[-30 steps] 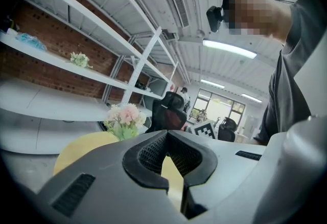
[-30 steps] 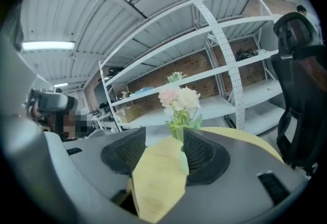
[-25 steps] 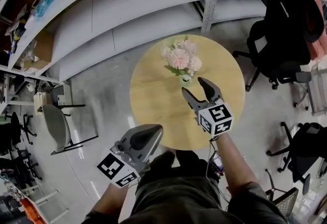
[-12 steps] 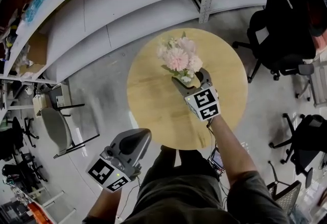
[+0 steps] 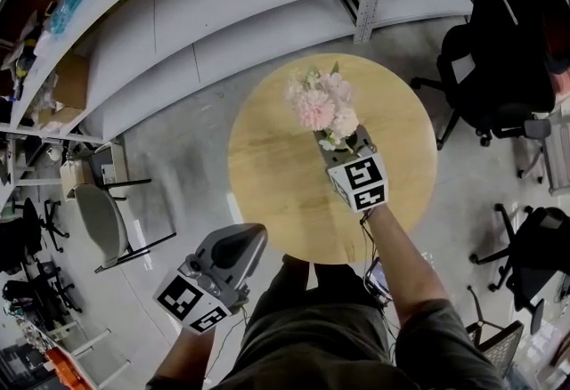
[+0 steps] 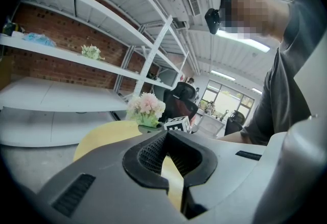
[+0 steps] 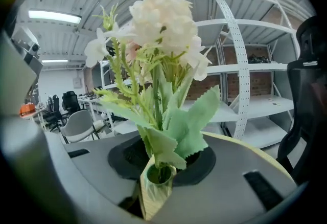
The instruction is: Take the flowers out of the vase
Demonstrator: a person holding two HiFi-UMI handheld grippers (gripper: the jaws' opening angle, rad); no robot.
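Note:
A bunch of pale pink and white flowers with green leaves stands in a small green glass vase on the round wooden table. My right gripper reaches over the table, its jaws closing with the vase between them. Both jaw edges sit against the vase below the leaves, and the flowers rise straight above. My left gripper hangs off the table's near edge, shut and holding nothing. Its own view has the flowers far ahead.
Long white shelves curve behind the table. Black office chairs stand to the right and a grey chair to the left. Grey floor surrounds the table.
My right gripper moved forward to the vase and its open jaws closed in around it. The left gripper drifted a little down and left.

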